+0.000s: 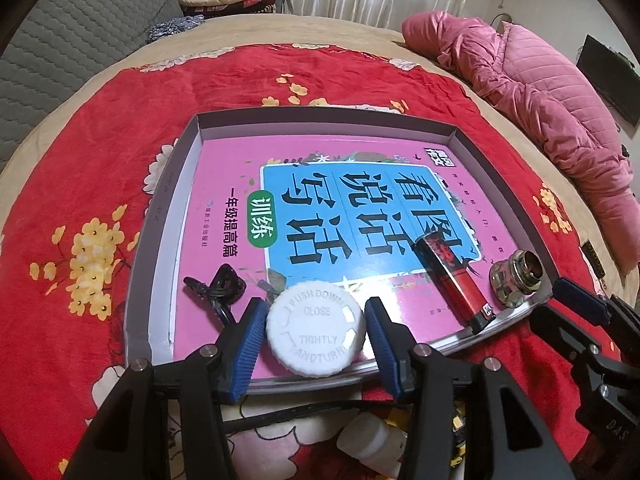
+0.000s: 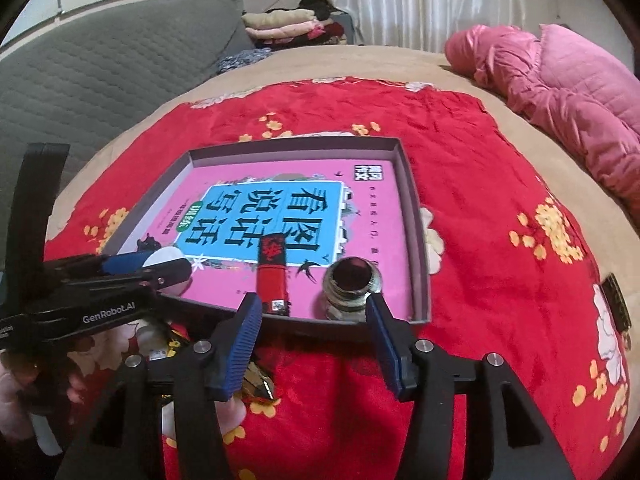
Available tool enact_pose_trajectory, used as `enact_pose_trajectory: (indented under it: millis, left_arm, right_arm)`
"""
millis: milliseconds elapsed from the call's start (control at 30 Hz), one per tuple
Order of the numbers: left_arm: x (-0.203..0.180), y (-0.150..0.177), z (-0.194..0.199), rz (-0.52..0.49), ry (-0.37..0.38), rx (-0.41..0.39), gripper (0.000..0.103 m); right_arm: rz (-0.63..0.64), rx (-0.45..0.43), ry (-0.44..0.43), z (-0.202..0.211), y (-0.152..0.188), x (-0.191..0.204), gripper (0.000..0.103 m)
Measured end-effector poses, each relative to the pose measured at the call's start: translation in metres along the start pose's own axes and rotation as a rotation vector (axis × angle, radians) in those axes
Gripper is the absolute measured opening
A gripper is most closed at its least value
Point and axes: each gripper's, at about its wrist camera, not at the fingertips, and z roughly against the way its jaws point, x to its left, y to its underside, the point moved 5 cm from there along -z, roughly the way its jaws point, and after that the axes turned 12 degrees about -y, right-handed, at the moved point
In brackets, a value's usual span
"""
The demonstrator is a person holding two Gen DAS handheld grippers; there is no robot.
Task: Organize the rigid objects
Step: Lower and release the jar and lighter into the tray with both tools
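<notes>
A shallow grey box lies on the red flowered blanket, with a pink and blue book flat inside it. My left gripper is shut on a white screw cap just over the box's near edge. On the book lie a black clip, a red and black lighter and a metal threaded fitting. My right gripper stands open at the near edge of the box, with nothing between its pads. The fitting sits just ahead of its right finger and the lighter ahead of its left finger.
A white bottle and small dark items lie on the blanket under my left gripper. A pink quilted jacket lies at the right of the bed. A grey sofa and folded clothes stand behind.
</notes>
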Motion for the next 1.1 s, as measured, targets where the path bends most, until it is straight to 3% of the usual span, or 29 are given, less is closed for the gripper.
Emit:
enact_pose_trajectory:
  millis: [533,667,1100]
  left_arm:
    - [0.008,-0.004,0.028,0.065,0.041,-0.051,0.051]
    - [0.012,-0.006,0.038,0.089,0.051,-0.061,0.058]
    - [0.030,0.005,0.074,0.108,0.025,-0.091,0.058]
  right_arm:
    - [0.006,-0.001,0.004,0.003,0.007,0.002,0.065]
    - [0.000,0.004,0.003,0.002,0.008,0.003,0.066]
    - [0.033,-0.023,0.002,0.017,0.010,0.008,0.069]
